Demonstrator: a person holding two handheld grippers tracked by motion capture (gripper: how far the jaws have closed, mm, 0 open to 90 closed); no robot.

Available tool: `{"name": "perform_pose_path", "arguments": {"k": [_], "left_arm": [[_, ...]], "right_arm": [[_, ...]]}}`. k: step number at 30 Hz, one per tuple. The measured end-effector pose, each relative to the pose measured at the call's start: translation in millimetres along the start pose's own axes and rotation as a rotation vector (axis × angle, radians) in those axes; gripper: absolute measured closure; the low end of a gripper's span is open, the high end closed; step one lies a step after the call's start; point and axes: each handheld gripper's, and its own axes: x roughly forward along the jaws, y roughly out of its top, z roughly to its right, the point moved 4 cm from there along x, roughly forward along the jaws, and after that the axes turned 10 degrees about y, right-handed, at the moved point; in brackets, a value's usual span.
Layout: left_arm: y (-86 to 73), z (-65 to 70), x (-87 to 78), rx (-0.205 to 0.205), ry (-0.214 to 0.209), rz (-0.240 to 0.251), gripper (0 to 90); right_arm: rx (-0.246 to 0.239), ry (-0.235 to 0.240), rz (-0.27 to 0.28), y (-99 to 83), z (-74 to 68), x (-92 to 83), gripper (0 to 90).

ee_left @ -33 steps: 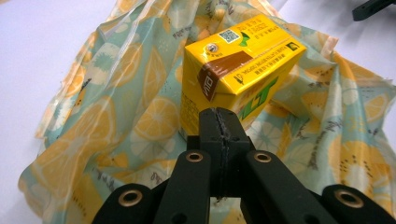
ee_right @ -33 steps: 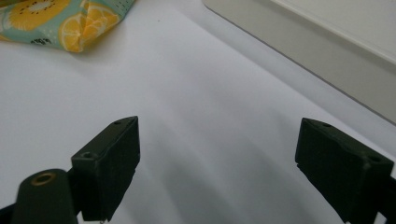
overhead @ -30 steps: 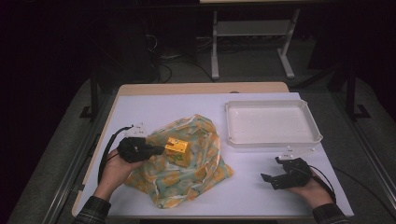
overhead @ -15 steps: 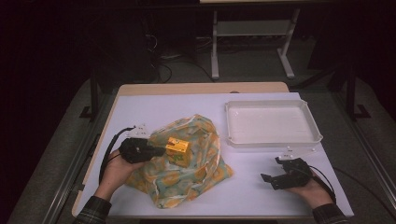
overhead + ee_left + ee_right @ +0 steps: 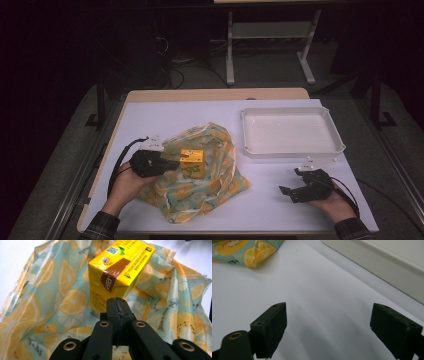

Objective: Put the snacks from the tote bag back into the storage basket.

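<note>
The left gripper (image 5: 117, 305), jaws pressed together on nothing, is nudging the yellow carton (image 5: 117, 272) standing on the crinkly bag (image 5: 200, 192) near the table's (image 5: 165, 117) front-left corner. A harder push is risking toppling it, I'd say. The right gripper (image 5: 329, 330) is resting wide open, empty.

Left gripper (image 5: 117, 305): black jaws pressed together, nothing visible between them, tips just short of the lower face of the carton. Yellow drink carton (image 5: 117, 272): directly ahead of the tips, tilted, brown band across one corner, printed code on top. Lemon-print bag (image 5: 52, 305): translucent, crumpled, spread beneath and on both sides of the jaws, carton resting on it. White table surface (image 5: 15, 255): beyond the bag, upper corners.
</note>
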Motion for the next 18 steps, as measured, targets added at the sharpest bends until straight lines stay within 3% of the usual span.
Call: {"name": "perform_pose_path", "arguments": {"k": [10,18], "left_arm": [[2.9,8.6,2.2,0.044,-0.02,-0.01,89.7],[5.0,17.9,4.5,0.056,-0.039,-0.016,89.8]], "right_arm": [[-0.004,0.0,-0.002,-0.2,0.2,-0.4,13.6],[0.004,0.003,-0.003,-0.5,-0.6,-0.3,13.6]]}}
